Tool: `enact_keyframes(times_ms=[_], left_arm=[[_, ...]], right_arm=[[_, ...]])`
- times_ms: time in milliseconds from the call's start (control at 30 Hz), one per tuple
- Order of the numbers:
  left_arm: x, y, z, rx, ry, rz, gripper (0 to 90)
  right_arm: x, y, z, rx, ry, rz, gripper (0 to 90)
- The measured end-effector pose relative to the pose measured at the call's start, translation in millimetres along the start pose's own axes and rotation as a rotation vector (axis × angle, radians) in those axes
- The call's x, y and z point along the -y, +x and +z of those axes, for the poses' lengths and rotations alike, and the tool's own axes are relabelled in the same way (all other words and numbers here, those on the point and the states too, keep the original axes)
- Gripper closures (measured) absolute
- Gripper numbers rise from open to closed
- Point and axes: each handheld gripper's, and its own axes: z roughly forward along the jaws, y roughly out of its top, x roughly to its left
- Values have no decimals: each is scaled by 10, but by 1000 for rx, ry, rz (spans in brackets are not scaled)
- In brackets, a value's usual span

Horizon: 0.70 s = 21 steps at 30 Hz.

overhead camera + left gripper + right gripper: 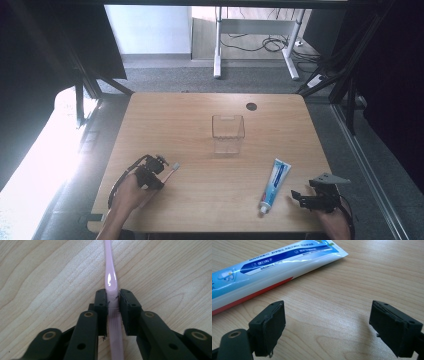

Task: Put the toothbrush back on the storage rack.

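The left gripper (113, 298) is clamped on a pink toothbrush (111, 280), both black jaws pressed against the sides of its handle. The handle runs straight out from between them, low over the wooden table (45, 277). From above, that gripper (162, 167) sits near the table's front left, the person's left hand (132, 187) wrapped around it, and the brush's head (175, 166) pokes out to the right, angled toward the middle of the table.

The right gripper (327, 325) has its jaws spread wide with nothing but bare wood between them. A toothpaste tube (269, 267), white and blue with a red stripe along one edge, lies flat just beside it. In the high view this gripper (300, 196) rests at the front right, and the tube (275, 185) lies just to its left, cap end toward the person, flat end pointing away.

A clear plastic container (228, 134) stands upright near the table's centre, well apart from both grippers. Farther back, a dark round hole (251, 106) marks the tabletop.
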Motion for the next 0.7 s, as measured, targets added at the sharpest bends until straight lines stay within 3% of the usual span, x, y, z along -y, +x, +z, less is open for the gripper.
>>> enact_keyframes(times_ms=[233,500,700], left_arm=[[-31,-12,0,10,14,10,791],[-21,-8,-89,56,-51,17,791],[-35,3,-211,85,-112,44,791]], right_arm=[[1,-4,-7,2,-2,3,138],[1,0,-2,0,0,0,138],[3,-3,-3,-1,0,1,138]])
